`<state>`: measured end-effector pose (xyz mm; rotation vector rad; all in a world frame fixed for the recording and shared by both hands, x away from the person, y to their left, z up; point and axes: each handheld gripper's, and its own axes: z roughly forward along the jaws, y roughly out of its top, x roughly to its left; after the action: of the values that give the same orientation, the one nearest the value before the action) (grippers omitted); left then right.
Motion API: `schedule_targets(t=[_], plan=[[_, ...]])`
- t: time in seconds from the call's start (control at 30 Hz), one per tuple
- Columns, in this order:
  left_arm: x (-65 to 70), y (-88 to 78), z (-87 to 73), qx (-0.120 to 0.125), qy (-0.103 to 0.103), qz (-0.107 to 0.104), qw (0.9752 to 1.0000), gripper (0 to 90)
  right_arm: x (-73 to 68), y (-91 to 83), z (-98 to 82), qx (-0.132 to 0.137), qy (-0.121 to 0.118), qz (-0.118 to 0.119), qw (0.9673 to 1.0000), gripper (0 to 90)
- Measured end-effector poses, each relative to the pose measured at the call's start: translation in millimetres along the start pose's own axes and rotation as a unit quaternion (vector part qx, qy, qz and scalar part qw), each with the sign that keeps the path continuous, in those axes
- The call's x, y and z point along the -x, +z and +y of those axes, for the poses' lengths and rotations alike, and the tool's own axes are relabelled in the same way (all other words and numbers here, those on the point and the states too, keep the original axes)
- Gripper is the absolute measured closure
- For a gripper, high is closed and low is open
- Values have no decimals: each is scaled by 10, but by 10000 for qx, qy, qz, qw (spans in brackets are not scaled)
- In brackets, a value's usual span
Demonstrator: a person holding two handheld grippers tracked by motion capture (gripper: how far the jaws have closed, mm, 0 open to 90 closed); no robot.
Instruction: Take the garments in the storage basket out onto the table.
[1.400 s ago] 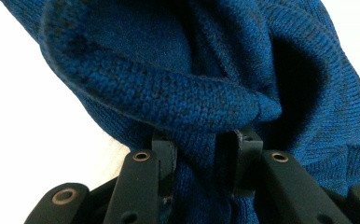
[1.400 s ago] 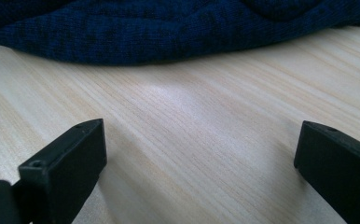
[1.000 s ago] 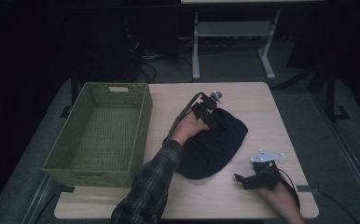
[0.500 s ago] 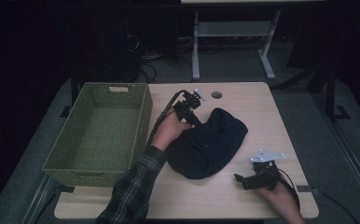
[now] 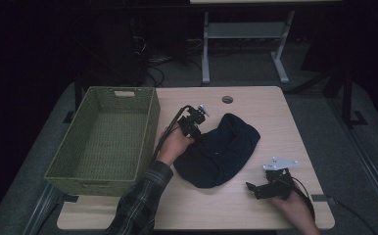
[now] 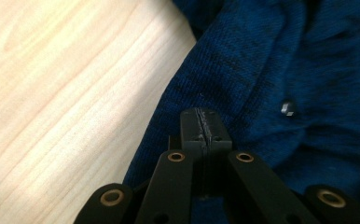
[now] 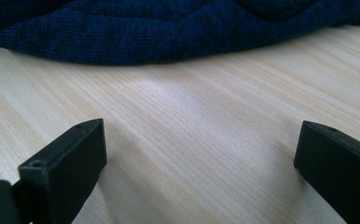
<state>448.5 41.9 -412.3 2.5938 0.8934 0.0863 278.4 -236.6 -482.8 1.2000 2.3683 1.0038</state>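
Dark blue knitted garment, one crumpled heap, lies near the middle of the pale wooden table, just right of the one empty green woven basket that stands at the table's left side. Its shape cannot be made out from the folds; in the left gripper view a single small round stud shows on the knit.

At the heap's upper left edge sits the left gripper, held by a hand in a plaid sleeve that is cut off by the bottom edge. Its jaws have just been closing and now stand pressed together; from its own camera the tips meet over the hem of the cloth, but whether any fabric is caught between them is hidden.

At the lower right, apart from the garment, the right gripper rests low on the table, its jaws spread wide over bare wood. The hand behind it is partly cut off.
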Motion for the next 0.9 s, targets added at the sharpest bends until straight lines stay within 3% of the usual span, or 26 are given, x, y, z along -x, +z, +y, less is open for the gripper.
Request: schedule_targets(t=[0.23,0.4,0.73,0.8,0.9], plan=[[-65,256,-8,-353,-126,171,9992,898,1,1,0,3,-6,-2,10000,20],[-67,245,-58,-383,-288,156,9987,900,1,1,0,4,-6,-2,10000,20],[71,147,-285,-489,-298,-19,9984,899,1,-1,0,4,0,-8,10000,24],[101,124,-342,-471,-267,-93,9985,899,0,-5,1,18,6,-12,10000,59],[149,101,-423,-365,-290,-196,9987,899,-6,-38,32,-25,-122,78,9999,189]])
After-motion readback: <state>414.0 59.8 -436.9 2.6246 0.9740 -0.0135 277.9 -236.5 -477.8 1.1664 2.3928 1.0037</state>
